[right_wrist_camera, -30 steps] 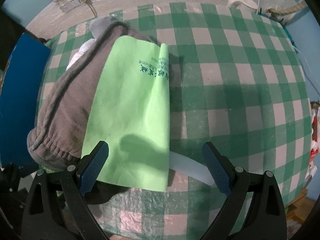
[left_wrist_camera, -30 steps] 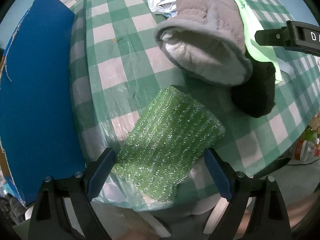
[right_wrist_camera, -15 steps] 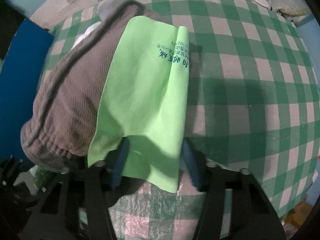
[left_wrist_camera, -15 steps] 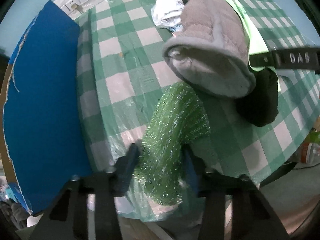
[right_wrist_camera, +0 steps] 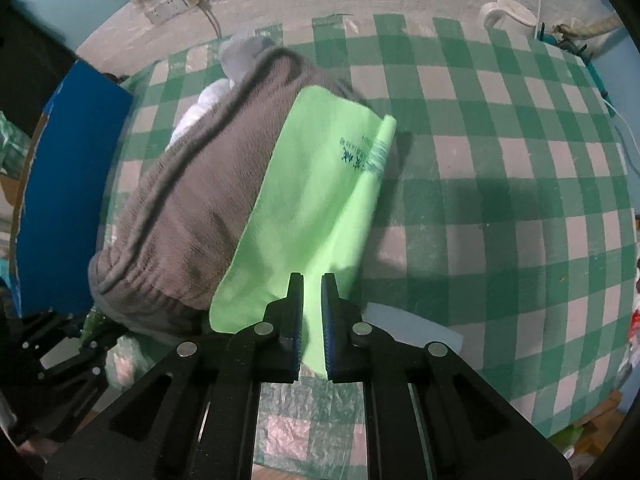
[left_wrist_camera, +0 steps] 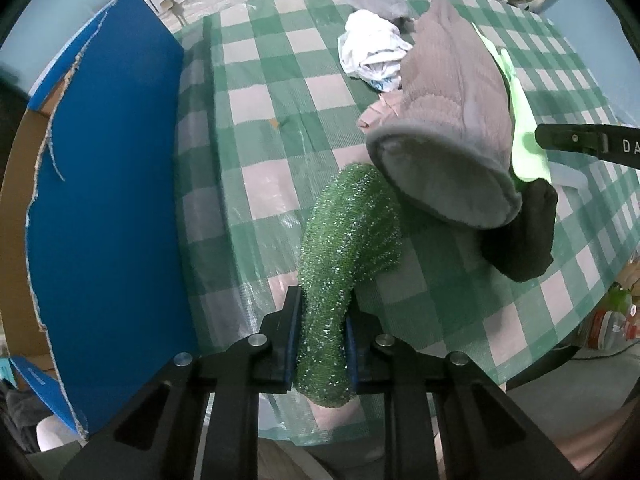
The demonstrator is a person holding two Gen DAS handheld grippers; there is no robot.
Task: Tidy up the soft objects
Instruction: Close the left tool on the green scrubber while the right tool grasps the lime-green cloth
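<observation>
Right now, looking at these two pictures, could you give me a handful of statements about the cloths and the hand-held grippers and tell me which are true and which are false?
1. The left hand-held gripper is shut on the sparkly green scrubbing cloth. True.
2. The right hand-held gripper stands wide open above bare tablecloth. False: its jaws have just been closing and now pinch the near edge of the light green cloth.
3. The light green cloth lies partly over the grey fleece item. True.
4. The tablecloth is plain red. False: it is green and white check.
5. A blue board stands at the table's left edge in the left view. True.
</observation>
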